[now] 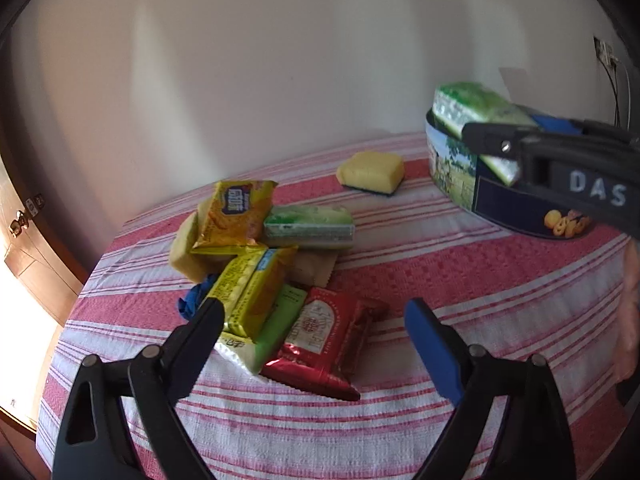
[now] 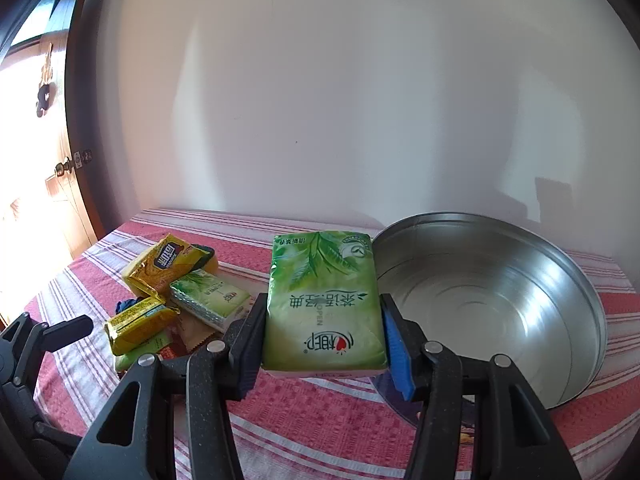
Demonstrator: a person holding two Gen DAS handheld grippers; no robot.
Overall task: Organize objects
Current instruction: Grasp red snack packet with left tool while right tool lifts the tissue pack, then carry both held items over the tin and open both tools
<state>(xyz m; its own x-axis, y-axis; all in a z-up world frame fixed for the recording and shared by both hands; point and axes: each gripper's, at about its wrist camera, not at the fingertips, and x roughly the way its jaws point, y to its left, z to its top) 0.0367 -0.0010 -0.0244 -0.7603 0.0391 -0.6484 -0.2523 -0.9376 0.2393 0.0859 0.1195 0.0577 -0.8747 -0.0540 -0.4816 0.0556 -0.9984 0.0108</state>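
Your right tongs (image 2: pixel 324 344) pinch a green tissue pack (image 2: pixel 324 308) just over the rim of the empty round tin (image 2: pixel 520 280); carry it fully inside before letting go. Your left tongs (image 1: pixel 314 320) hang spread above the snack pile (image 1: pixel 264 264) on the bench (image 1: pixel 440 280).

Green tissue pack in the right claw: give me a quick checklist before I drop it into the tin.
1. Grip on the green tissue pack: ok, the right claw is shut on both its sides.
2. Tin open and empty: ok, bare metal inside.
3. Pack over the opening: not ok in the right wrist view, it sits left of the rim; the left wrist view puts it above the tin's edge.
4. Left claw out of the way: ok, open, over the snack pile.
5. Sponge clear of the tin: ok, apart on the cloth.
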